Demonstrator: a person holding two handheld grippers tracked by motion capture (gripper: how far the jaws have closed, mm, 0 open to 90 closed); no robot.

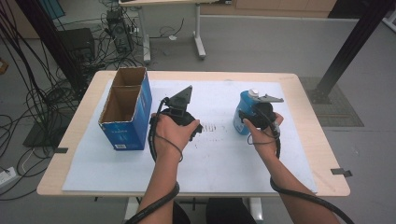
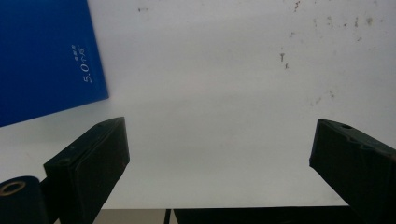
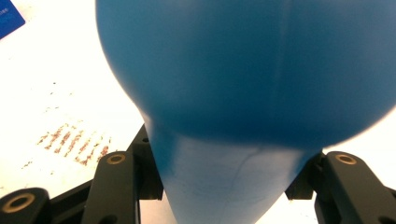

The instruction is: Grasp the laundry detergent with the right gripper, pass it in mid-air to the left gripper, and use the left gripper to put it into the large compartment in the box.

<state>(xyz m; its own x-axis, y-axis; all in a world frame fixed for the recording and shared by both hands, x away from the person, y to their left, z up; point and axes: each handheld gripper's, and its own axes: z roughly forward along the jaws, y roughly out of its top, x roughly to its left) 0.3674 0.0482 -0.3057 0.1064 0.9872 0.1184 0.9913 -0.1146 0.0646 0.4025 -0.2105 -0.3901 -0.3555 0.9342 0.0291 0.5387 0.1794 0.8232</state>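
A blue bottle (image 1: 242, 114) with a white cap stands on the white mat (image 1: 215, 158) at the right. My right gripper (image 1: 256, 112) is shut on it, and in the right gripper view the bottle's blue body (image 3: 243, 84) is wedged between the two black jaws of the gripper (image 3: 233, 186). My left gripper (image 1: 181, 107) hovers over the mat's middle-left, just right of an open blue cardboard box (image 1: 126, 133). In the left gripper view the gripper (image 2: 219, 140) is open with nothing between its jaws, over bare mat, and the box's blue side (image 2: 42, 56) sits at upper left.
The box has two brown-lined compartments, open at the top. Brown scuff marks (image 1: 212, 127) lie on the mat between my hands. The wooden table's edge (image 1: 322, 154) runs round the mat. Cables, a table leg and a black post stand on the floor beyond.
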